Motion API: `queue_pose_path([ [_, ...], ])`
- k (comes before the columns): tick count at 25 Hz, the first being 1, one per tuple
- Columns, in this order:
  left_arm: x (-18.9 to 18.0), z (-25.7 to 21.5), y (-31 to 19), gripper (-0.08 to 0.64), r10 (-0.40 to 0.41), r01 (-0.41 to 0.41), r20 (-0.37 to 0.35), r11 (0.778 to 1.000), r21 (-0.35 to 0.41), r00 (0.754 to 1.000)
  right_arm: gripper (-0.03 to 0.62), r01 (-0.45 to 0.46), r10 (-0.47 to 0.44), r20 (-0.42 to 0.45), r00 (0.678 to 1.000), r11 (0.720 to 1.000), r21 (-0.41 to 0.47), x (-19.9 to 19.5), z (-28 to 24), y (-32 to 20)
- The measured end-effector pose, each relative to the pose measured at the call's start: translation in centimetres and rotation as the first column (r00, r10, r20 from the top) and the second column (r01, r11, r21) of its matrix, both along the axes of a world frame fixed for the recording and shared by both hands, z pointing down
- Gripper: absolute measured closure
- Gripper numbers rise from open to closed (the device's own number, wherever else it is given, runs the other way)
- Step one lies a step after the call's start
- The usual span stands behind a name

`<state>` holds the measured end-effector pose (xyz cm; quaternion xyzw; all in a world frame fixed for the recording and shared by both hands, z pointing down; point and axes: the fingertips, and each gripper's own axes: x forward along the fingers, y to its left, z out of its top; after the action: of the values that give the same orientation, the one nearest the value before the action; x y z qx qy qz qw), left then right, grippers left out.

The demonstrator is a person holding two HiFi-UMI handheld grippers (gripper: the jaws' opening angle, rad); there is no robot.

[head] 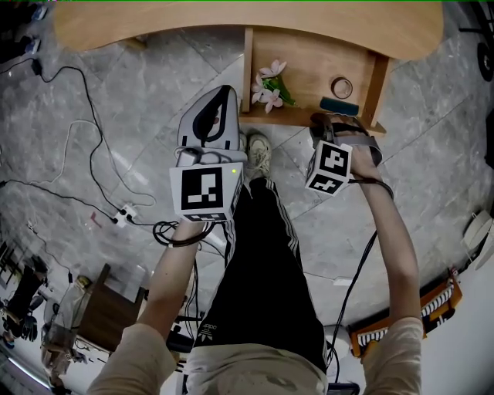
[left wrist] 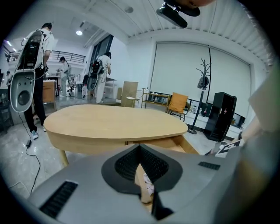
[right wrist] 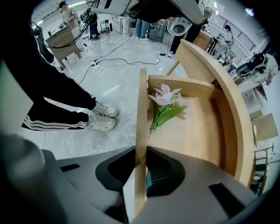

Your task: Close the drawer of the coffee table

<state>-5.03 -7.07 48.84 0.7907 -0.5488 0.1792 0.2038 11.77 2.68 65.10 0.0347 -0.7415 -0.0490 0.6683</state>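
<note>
drawer front gripped, push not yet made

right gripper [right wrist: 139,165] points straight down, its jaws clamped on the front panel of the light wooden drawer [right wrist: 141,113], which stands pulled out from under the oval light wooden coffee table [head: 154,23]. the next move looks like a steady, level push towards the table. left gripper [left wrist: 140,148] tilts downward, closed and empty, clear of the drawer

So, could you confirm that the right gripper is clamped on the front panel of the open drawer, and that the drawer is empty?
Not quite: the drawer is not empty. The right gripper is clamped on the front panel of the open drawer, but pink flowers lie inside, as the right gripper view shows.
</note>
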Motion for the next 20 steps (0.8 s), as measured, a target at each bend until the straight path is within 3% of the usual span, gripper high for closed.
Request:
queue_pose_path([
  [10, -1.8, -1.9, -1.4, 0.552, -0.034, 0.034, 0.011, 0.999, 0.020, 0.999, 0.514, -0.021, 0.021, -0.002, 1.000, 1.000, 0.006, 0.2, -2.9, -0.7],
  [20, -0.9, -3.4, -1.2, 0.552, -0.001, 0.001, 0.022, 1.000, 0.015, 1.000, 0.512, -0.054, 0.054, 0.015, 0.998, 0.998, 0.027, -0.7, -4.2, -2.8],
])
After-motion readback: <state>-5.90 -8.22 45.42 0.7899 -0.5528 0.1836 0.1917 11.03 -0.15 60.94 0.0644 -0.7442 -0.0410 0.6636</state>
